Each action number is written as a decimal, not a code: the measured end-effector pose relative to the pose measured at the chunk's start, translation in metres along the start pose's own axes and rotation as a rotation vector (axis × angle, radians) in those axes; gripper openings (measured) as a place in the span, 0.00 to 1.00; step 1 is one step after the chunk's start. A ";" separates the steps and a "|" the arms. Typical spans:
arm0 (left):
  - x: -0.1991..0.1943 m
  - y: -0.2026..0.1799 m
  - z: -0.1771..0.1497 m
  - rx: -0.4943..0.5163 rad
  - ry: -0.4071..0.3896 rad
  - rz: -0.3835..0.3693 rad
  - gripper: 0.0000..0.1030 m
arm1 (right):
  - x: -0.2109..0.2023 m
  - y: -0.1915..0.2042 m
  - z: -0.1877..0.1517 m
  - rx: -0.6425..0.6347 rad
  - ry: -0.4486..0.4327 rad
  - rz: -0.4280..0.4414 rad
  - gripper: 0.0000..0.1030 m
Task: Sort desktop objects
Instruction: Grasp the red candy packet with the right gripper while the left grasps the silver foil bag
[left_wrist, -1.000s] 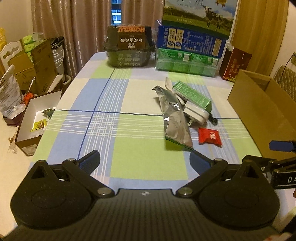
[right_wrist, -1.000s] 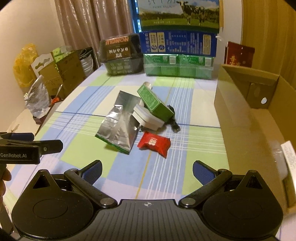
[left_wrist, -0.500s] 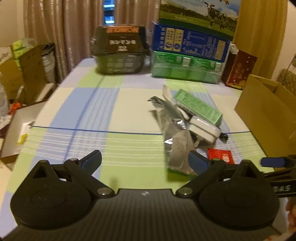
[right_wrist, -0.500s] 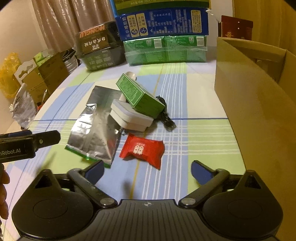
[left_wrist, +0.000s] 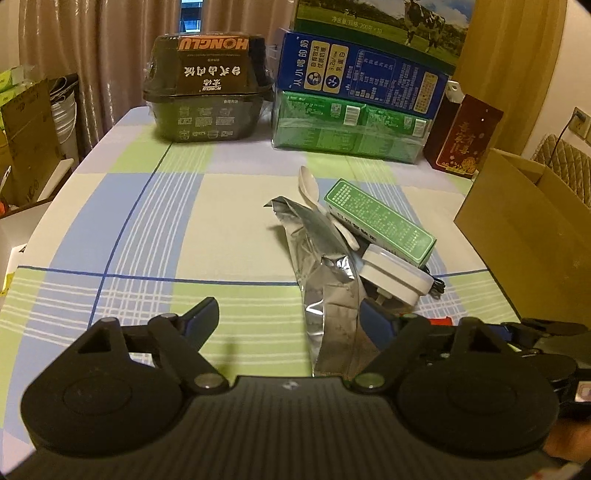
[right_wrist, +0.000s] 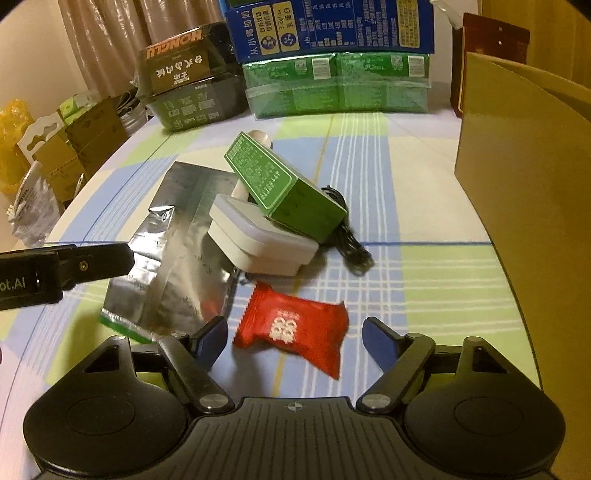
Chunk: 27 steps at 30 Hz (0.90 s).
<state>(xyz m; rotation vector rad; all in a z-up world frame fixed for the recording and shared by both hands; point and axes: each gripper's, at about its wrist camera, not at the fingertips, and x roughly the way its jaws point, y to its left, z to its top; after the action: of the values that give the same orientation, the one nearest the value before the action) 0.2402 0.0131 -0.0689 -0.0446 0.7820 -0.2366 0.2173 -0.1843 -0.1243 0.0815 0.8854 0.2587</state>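
Observation:
A pile lies mid-table: a silver foil pouch (left_wrist: 328, 295) (right_wrist: 177, 258), a white charger (left_wrist: 395, 277) (right_wrist: 258, 240) with a black cable (right_wrist: 351, 243), a green carton (left_wrist: 376, 221) (right_wrist: 284, 184) and a white spoon (left_wrist: 310, 184). A red candy packet (right_wrist: 295, 332) lies nearest me. My left gripper (left_wrist: 288, 321) is open, its right finger beside the pouch's near end. My right gripper (right_wrist: 295, 336) is open, with a finger on either side of the red packet. The left gripper's finger also shows in the right wrist view (right_wrist: 92, 262).
An open cardboard box (left_wrist: 524, 229) (right_wrist: 524, 166) stands at the table's right edge. Milk cartons (left_wrist: 354, 110), a dark food tub (left_wrist: 207, 103) and a red box (left_wrist: 461, 136) line the far edge. Boxes and bags (right_wrist: 44, 166) stand left of the table.
Both grippers have moved forward toward the pile. The left now reaches the foil pouch; the right now straddles the red packet. Both stay open.

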 end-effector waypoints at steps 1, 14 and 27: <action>0.001 0.000 0.000 0.002 0.000 0.001 0.78 | 0.002 0.001 0.001 0.002 -0.001 -0.007 0.76; 0.007 -0.010 0.000 0.027 0.008 -0.015 0.78 | 0.001 0.003 -0.004 -0.091 0.000 -0.104 0.41; 0.037 -0.029 0.001 0.069 0.051 -0.060 0.58 | -0.011 -0.019 0.008 -0.067 -0.006 -0.122 0.41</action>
<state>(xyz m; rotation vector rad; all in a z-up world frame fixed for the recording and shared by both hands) 0.2603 -0.0234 -0.0905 0.0028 0.8233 -0.3228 0.2208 -0.2057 -0.1139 -0.0335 0.8714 0.1736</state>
